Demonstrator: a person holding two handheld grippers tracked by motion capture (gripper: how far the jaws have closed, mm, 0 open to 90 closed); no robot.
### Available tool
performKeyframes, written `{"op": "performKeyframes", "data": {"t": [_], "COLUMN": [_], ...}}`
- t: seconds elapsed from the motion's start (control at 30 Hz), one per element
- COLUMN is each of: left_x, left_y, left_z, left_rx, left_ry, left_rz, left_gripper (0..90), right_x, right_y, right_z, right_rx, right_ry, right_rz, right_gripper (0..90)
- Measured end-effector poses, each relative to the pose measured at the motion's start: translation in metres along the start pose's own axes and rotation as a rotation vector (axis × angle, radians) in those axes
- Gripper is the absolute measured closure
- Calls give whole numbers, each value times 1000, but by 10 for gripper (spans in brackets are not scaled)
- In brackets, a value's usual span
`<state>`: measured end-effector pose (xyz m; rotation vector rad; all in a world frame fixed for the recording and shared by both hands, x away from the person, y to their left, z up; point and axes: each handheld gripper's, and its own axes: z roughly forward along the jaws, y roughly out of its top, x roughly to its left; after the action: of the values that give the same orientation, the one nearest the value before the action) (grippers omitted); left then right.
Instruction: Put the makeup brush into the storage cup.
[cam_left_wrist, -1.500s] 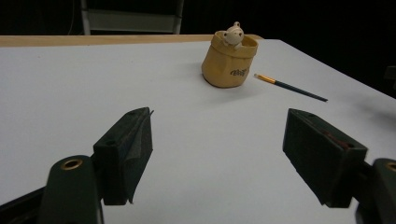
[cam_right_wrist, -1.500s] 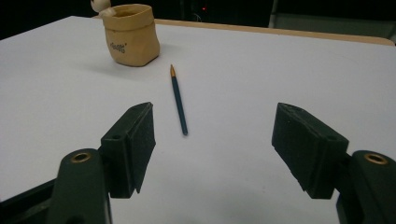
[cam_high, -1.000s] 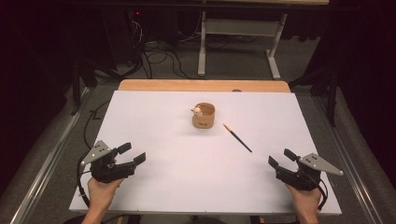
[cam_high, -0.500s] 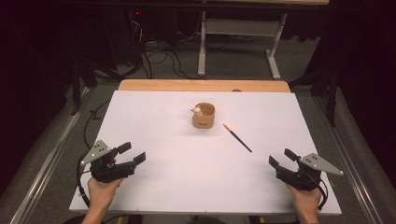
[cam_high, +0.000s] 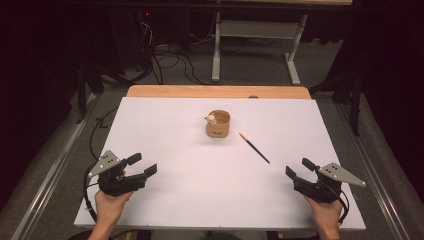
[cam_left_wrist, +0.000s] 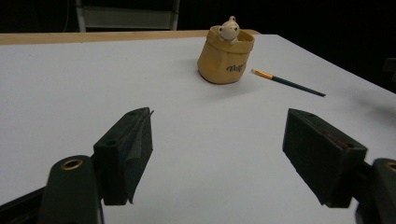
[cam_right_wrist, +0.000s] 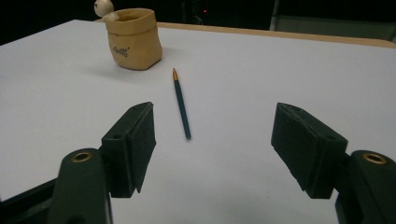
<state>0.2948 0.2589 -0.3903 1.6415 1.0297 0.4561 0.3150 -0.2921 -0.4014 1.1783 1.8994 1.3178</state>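
At the near left corner of the white bench (cam_high: 165, 130), the left gripper (cam_high: 141, 165) rests low in a hand, its jaws spread wide apart with nothing between them. Toward the middle, well beyond both grippers, stands a small tan pot (cam_high: 218, 124) with a tiny pale figure (cam_high: 211, 119) perched on its rim. Just right of the pot lies a dark pencil (cam_high: 254, 147), flat and slanted. At the near right corner, the right gripper (cam_high: 300, 168) is likewise held with jaws parted and empty.
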Motion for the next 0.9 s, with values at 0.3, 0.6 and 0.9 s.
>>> {"op": "performKeyframes", "data": {"t": [0.3, 0.6, 0.9], "left_x": [0, 1, 1], "left_y": [0, 0, -1], "left_z": [0, -2, -3], "left_rx": [-3, -13, -10], "left_ry": [2, 5, 4], "left_rz": [-4, -12, -14], "left_gripper": [246, 245, 244], "right_x": [6, 8, 9], "right_y": [4, 7, 9], "right_z": [4, 8, 10], "right_rx": [1, 1, 4], "right_ry": [26, 36, 42], "right_rz": [-14, -22, -21], "right_gripper": [322, 320, 319]}}
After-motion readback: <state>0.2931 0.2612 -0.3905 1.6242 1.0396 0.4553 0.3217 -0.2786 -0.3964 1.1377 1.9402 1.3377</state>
